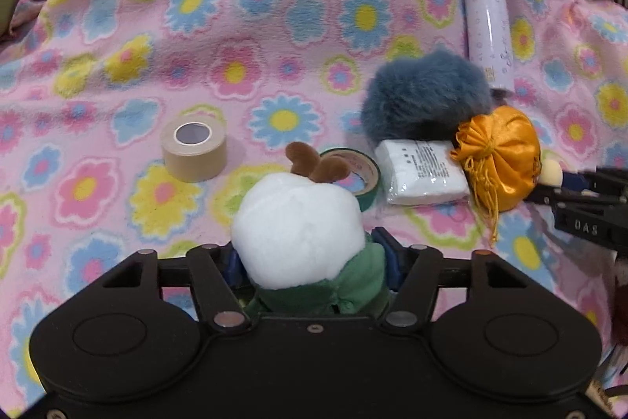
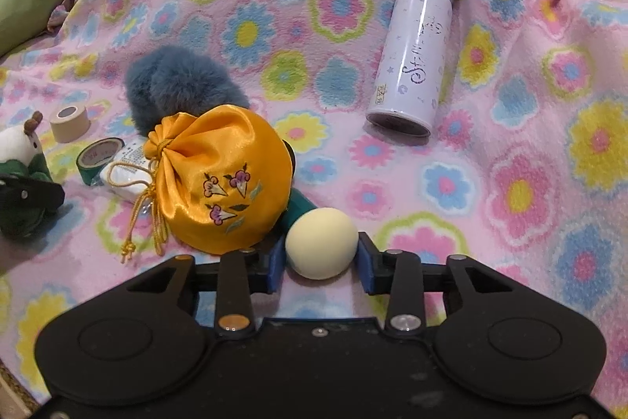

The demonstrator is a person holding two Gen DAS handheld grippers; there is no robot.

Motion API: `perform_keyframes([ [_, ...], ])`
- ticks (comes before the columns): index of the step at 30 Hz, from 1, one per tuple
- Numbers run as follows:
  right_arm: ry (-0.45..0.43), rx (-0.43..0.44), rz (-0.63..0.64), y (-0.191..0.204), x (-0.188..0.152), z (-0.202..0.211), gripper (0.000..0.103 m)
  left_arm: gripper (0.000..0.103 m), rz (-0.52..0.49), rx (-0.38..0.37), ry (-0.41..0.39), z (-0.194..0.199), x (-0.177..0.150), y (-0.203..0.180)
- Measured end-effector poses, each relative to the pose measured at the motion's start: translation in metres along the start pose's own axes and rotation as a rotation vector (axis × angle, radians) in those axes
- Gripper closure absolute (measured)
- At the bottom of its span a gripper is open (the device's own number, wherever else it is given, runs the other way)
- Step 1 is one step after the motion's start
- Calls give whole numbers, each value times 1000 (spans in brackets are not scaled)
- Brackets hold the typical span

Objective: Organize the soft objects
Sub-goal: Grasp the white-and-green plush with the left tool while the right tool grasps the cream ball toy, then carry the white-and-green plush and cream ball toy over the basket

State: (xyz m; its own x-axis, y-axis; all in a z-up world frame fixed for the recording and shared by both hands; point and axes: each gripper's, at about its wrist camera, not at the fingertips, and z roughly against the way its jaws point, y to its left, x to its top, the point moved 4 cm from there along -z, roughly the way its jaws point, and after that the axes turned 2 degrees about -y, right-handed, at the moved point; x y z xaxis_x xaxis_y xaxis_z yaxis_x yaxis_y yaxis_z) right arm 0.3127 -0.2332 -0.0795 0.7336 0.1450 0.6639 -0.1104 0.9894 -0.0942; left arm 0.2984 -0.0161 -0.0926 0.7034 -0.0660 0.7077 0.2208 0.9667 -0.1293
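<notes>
Left wrist view shows the left tool (image 1: pixel 310 254) clamped on a white plush toy (image 1: pixel 296 226) by its green body, so the round head and brown antlers stick out ahead of the fingers. Just past it lie a green tape roll (image 1: pixel 363 179) and a tan tape roll (image 1: pixel 194 148), hard items likely left aside. Ahead and right of this tool, 3 soft things cluster together: a blue furry pouf (image 1: pixel 424 97), a white tissue pack (image 1: pixel 422 171) and an orange satin pouch (image 1: pixel 500 156), touching one another on the floral blanket (image 1: pixel 117 46).

In the right wrist view, the right tool (image 2: pixel 321 258) pinches a cream foam ball (image 2: pixel 321 242) between its blue pads, just right of the pouch, probably to join that soft group. A lilac bottle (image 2: pixel 412 53) lies well ahead, apart.
</notes>
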Motion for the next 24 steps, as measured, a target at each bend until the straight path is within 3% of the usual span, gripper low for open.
perform_keyframes([
  [5, -6, -22, -13, 0, 1, 16, 68, 46, 41, -4, -23, 12, 6, 4],
  [12, -46, -59, -57, -4, 10, 54, 68, 46, 4, 9, -68, 49, 13, -10],
  [24, -213, 51, -89, 24, 19, 180, 68, 46, 14, 35, -104, 134, -5, -35],
])
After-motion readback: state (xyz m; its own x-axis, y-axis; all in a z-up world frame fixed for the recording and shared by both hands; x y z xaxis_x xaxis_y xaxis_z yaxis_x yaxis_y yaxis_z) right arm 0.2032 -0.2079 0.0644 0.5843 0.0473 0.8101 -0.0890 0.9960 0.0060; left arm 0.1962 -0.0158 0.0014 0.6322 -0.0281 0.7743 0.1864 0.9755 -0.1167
